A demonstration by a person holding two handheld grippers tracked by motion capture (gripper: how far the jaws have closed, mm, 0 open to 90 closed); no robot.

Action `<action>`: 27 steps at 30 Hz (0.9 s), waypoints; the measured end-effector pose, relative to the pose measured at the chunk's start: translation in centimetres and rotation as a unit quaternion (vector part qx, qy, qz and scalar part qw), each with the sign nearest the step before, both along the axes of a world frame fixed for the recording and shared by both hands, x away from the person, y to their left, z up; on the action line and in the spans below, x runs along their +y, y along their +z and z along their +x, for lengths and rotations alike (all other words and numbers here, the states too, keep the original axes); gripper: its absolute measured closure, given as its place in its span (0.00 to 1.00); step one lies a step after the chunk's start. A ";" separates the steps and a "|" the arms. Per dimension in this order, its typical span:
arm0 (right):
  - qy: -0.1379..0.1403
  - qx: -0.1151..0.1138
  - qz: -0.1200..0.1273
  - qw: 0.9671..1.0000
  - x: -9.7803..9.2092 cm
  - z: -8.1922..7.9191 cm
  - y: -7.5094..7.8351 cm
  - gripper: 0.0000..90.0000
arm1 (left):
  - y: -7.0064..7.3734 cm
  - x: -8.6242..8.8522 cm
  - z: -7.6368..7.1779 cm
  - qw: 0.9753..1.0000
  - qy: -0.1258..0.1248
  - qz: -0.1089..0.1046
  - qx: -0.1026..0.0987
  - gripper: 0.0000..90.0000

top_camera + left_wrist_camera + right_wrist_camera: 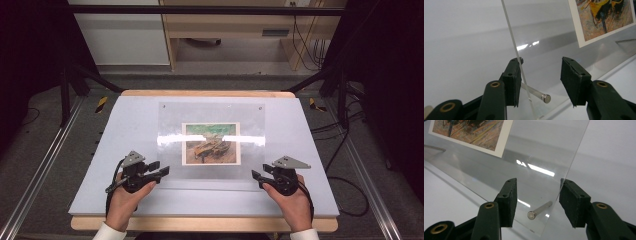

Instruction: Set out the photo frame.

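both grippers spread: left gripper (161, 170) & right gripper (256, 175) straddle acrylic frame (210, 112) bottom corners, metal pins (545, 98) between jaws.

One clear acrylic frame (211, 145), one picture (210, 143), perhaps four metal pins (536, 93), two grippers (145, 172)

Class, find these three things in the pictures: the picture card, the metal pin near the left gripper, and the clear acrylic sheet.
picture card (210, 145): high view, middle of the print.
metal pin (546, 98): left gripper view, its round head.
clear acrylic sheet (544, 152): right gripper view, bare pane right of the card.
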State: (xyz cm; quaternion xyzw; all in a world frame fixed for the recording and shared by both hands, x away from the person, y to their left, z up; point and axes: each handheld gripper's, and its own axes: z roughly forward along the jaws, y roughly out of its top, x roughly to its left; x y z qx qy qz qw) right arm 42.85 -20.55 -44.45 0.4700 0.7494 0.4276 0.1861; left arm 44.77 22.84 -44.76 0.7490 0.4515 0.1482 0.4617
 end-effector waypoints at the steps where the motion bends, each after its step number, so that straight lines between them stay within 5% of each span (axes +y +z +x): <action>1: 0.000 0.001 -0.001 1.000 0.0 -0.1 0.0 0.55 | 0.0 0.0 -0.1 1.000 0.000 -0.003 0.001 0.57; 27: 0.000 0.001 -0.012 1.000 0.0 -0.9 -0.1 0.61 | -0.2 0.2 -0.8 1.000 -0.003 0.004 0.000 0.62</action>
